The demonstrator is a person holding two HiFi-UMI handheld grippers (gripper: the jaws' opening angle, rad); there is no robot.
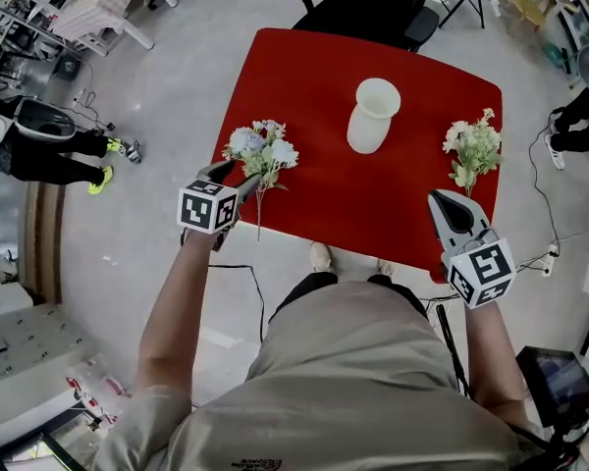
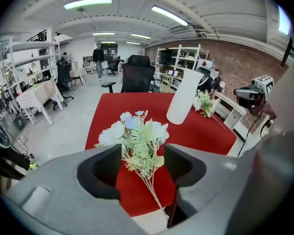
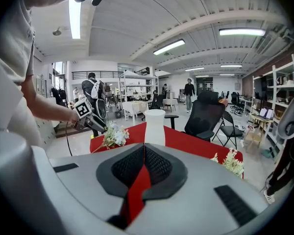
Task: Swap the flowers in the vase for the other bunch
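On the red table (image 1: 314, 67) an empty white vase (image 1: 373, 116) stands upright near the far middle. A blue-and-white bunch (image 1: 263, 150) lies at the left, its stem reaching past the front edge. My left gripper (image 1: 238, 183) hovers just above that stem, open. In the left gripper view the bunch (image 2: 137, 133) shows through the gap of the left gripper (image 2: 143, 163) without touching the pads. A cream-and-green bunch (image 1: 473, 148) lies at the right. My right gripper (image 1: 452, 204) is shut and empty, near the front right edge.
A black office chair (image 1: 373, 3) stands behind the table's far side. A person in black (image 1: 49, 155) is on the floor space to the left. Cables (image 1: 540, 204) trail on the floor at the right, and shelving (image 2: 179, 62) lines the room's walls.
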